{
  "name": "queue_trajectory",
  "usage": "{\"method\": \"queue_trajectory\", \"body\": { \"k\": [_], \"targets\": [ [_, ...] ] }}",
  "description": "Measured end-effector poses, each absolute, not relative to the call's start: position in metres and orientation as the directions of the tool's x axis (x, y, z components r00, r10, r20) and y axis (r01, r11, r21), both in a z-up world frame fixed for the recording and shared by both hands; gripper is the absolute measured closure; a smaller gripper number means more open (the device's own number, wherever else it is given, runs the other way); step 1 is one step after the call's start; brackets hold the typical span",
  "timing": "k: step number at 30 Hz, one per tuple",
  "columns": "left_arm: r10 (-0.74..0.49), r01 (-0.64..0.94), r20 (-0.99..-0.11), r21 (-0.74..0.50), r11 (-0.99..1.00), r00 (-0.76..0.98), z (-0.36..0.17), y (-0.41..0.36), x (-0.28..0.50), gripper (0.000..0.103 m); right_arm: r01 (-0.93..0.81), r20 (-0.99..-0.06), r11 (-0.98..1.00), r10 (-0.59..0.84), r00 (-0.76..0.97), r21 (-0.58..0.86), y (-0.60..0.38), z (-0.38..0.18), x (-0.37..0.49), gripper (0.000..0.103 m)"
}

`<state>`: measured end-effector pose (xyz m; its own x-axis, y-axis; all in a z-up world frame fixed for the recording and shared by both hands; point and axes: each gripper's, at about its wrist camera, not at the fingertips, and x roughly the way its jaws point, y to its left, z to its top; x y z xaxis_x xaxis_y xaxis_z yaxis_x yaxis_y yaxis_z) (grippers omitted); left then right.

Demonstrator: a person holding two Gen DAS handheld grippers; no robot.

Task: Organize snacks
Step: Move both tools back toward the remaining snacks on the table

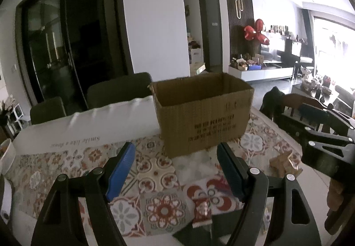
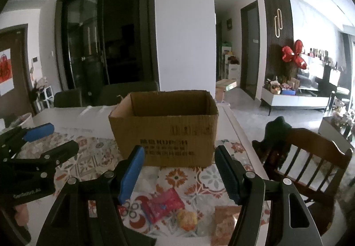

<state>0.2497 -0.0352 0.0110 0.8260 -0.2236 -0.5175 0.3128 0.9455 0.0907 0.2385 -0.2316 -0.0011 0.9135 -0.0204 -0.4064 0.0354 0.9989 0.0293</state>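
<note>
The job looks barely begun. One open box (image 2: 164,128) stands on the tabletop (image 2: 73,117), and what shows of its inside, the upper walls, is bare; its floor is hidden, so whether anything lies in it I cannot tell. The snacks visible all lie loose on the patterned cloth (image 2: 93,153) in front of the box, nearer the cameras.

Counted from left to right in the right wrist view: one red packet (image 2: 163,204), one small yellow snack (image 2: 187,220) just right of it, and one brown packet (image 2: 226,223) further right. That makes three in front of the box. The left wrist view adds one small red-and-white packet (image 1: 202,212) and one tan packet (image 1: 285,163) in front of the box's right corner; whether these repeat the others I cannot tell.

Left gripper (image 1: 176,170): fingers wide, holding nothing. Right gripper (image 2: 179,170): fingers wide, also holding nothing. Both point at the box, above the snacks.

All visible snacks remain to be boxed.
</note>
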Motion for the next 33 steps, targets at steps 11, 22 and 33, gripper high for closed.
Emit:
{"method": "queue_trajectory", "body": {
  "k": [11, 22, 33],
  "targets": [
    [-0.189, 0.278, -0.602, 0.057, 0.959, 0.776, -0.025, -0.02, 0.216, 0.027, 0.032, -0.462, 0.999, -0.026, 0.887, 0.005, -0.22, -0.025, 0.21, 0.036],
    [-0.177, 0.248, -0.701, 0.0, 0.969, 0.691, -0.063, -0.011, 0.194, 0.027, 0.015, -0.52, 1.0, -0.022, 0.854, -0.017, -0.209, -0.051, 0.185, 0.036],
    [-0.179, 0.259, -0.772, -0.019, 0.966, 0.609, -0.098, -0.02, 0.188, 0.027, 0.019, -0.643, 0.998, 0.02, 0.765, 0.053, -0.21, -0.091, 0.171, 0.036]
  ]
}}
